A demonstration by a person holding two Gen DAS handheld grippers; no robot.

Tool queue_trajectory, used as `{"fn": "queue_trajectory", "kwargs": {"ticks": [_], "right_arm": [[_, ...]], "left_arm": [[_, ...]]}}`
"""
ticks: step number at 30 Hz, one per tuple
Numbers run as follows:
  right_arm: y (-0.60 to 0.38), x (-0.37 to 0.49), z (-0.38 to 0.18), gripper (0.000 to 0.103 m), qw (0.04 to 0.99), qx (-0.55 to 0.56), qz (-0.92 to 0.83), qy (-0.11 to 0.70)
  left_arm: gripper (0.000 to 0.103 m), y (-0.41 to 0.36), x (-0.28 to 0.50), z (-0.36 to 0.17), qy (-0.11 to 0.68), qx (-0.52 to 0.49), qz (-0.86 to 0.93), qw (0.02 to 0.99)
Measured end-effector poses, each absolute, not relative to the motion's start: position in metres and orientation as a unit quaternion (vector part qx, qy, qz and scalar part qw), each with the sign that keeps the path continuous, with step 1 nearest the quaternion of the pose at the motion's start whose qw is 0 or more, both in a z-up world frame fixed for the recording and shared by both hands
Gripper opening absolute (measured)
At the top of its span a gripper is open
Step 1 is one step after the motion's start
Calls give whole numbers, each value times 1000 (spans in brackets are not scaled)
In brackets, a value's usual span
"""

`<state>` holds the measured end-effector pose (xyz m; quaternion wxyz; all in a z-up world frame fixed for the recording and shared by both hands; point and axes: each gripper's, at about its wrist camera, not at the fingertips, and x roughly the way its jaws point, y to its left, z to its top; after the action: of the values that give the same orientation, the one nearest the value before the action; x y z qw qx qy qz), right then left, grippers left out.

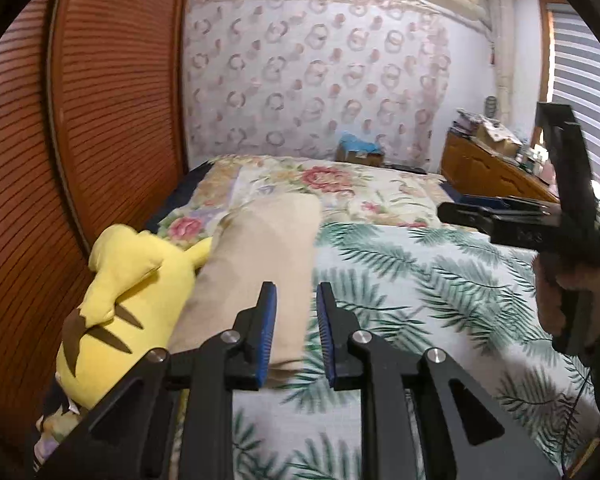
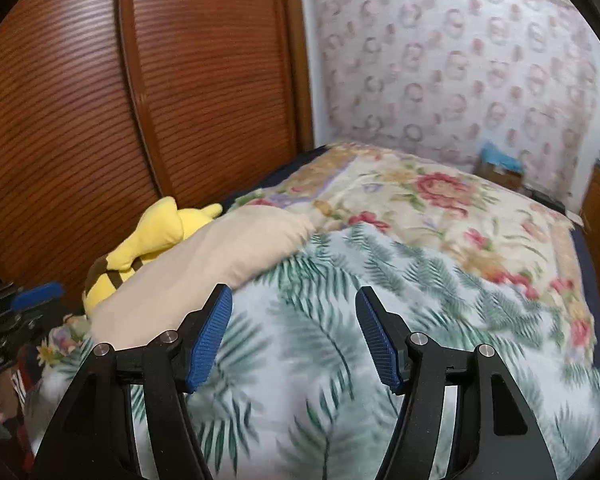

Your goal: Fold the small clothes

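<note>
Both wrist views — low over bed [image 1: 400,264]

The palm-leaf bedspread [image 2: 340,360] is left open ahead, while the left side is blocked by a beige pillow [image 1: 256,264], a yellow plush toy [image 1: 132,292] and the wardrobe doors [image 1: 112,100].

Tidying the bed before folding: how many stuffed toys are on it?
1. A yellow plush toy lies at the bed's left edge by the wooden wardrobe, touching the beige pillow. Others may be hidden behind the pillow.
</note>
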<state>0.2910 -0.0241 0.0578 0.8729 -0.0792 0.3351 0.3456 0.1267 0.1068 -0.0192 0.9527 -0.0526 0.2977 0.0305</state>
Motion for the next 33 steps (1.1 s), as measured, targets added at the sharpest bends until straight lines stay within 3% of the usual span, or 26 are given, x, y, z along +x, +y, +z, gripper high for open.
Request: {"fn": "queue_trajectory", "kwargs": {"ticks": [10, 17, 33], "right_arm": [[-112, 214, 81, 67, 910, -65, 269, 308], [-156, 163, 97, 90, 932, -45, 221, 285], [-221, 91, 145, 91, 964, -16, 137, 228]], "left_arm": [[20, 45, 111, -3, 294, -36, -18, 955], [23, 9, 92, 14, 270, -8, -33, 962], [27, -29, 71, 61, 234, -9, -58, 970]]}}
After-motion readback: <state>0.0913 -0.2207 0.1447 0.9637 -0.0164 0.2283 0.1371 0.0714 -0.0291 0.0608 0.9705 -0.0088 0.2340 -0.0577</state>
